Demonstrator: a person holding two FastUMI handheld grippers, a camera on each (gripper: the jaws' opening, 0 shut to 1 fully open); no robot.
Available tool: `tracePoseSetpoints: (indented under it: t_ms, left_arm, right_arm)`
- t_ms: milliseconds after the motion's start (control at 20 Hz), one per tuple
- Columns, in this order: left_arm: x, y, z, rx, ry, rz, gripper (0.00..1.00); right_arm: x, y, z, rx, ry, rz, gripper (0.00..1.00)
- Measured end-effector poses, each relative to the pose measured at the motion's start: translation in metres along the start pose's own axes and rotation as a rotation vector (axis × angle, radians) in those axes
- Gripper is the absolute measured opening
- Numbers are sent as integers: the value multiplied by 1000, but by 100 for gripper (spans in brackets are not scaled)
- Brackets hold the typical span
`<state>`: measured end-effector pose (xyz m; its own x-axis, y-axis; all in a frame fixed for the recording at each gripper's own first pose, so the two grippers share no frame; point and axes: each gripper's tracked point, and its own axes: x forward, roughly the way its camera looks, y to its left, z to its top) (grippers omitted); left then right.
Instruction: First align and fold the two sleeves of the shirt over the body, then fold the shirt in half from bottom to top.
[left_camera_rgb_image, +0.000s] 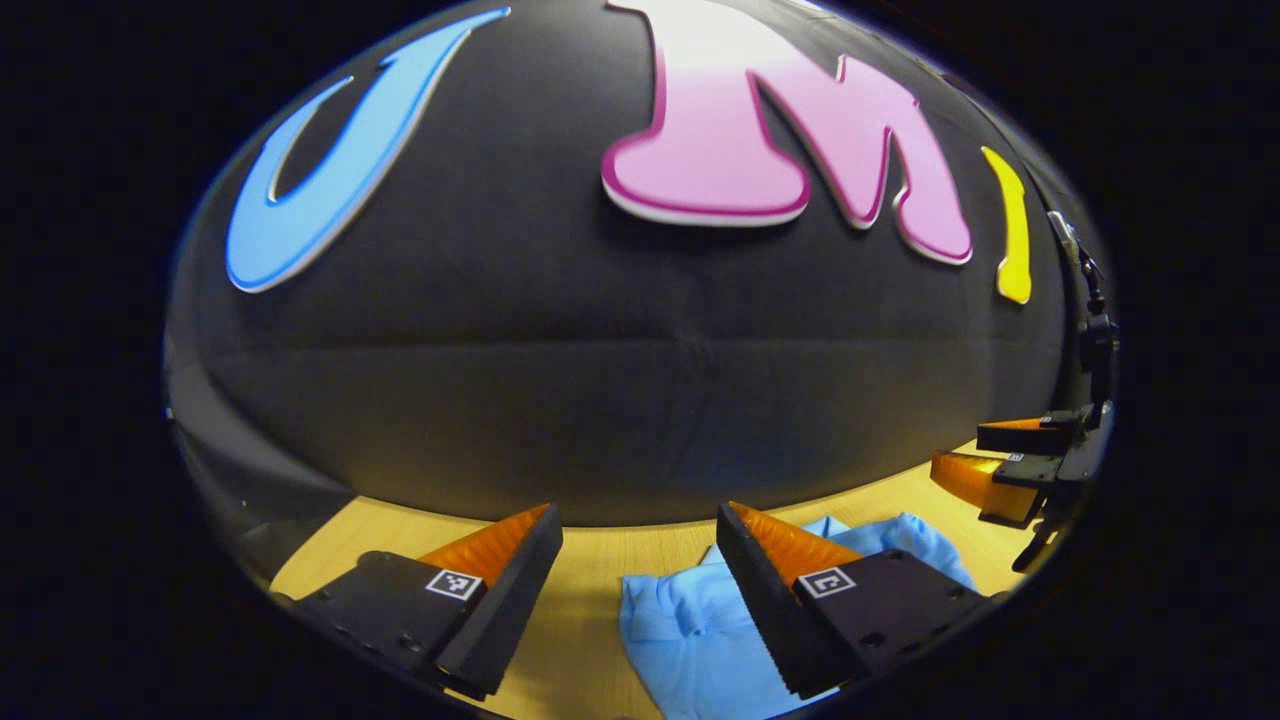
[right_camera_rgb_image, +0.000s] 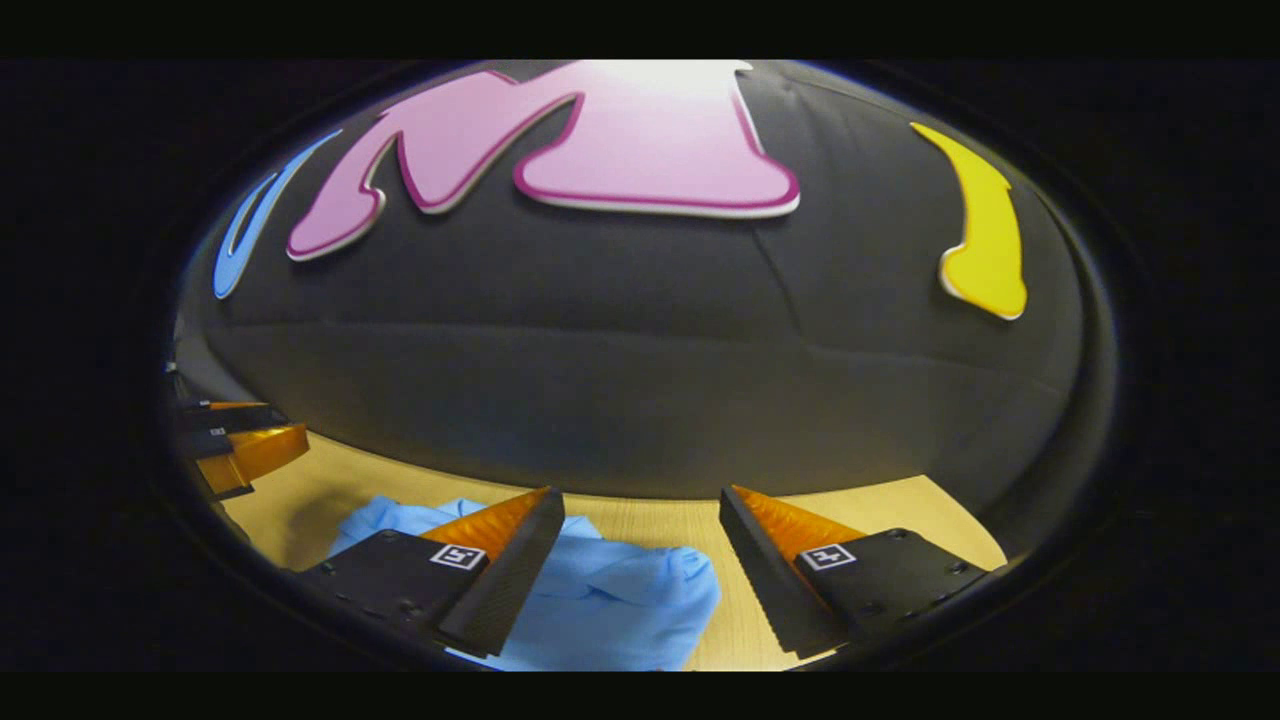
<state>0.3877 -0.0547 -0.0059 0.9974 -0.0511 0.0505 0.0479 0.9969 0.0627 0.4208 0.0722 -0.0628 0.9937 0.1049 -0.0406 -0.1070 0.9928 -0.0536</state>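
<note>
Blue cotton shirt (left_camera_rgb_image: 690, 630) lies bunched on the pale wooden counter (left_camera_rgb_image: 590, 560) beneath both my released, empty jaws, fold stage unclear.

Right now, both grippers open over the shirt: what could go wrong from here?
1. The blue shirt lies bunched, not flat; its sleeves are hard to pick out, so a pinch may catch body fabric instead.
2. The left gripper and right gripper hang above the wooden table; a steep descent could jab it.
3. Uneven pulls could drag the shirt sideways.

light-blue shirt (left_camera_rgb_image: 690, 640) — pale wooden table (left_camera_rgb_image: 590, 600)
</note>
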Motion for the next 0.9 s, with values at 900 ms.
tracePoseSetpoints:
  t_ms: [900]
  left_arm:
    - [-487,-58,112,-36,-225,-94,99]
  right_arm:
    - [-476,7,106,-38,-210,57,97]
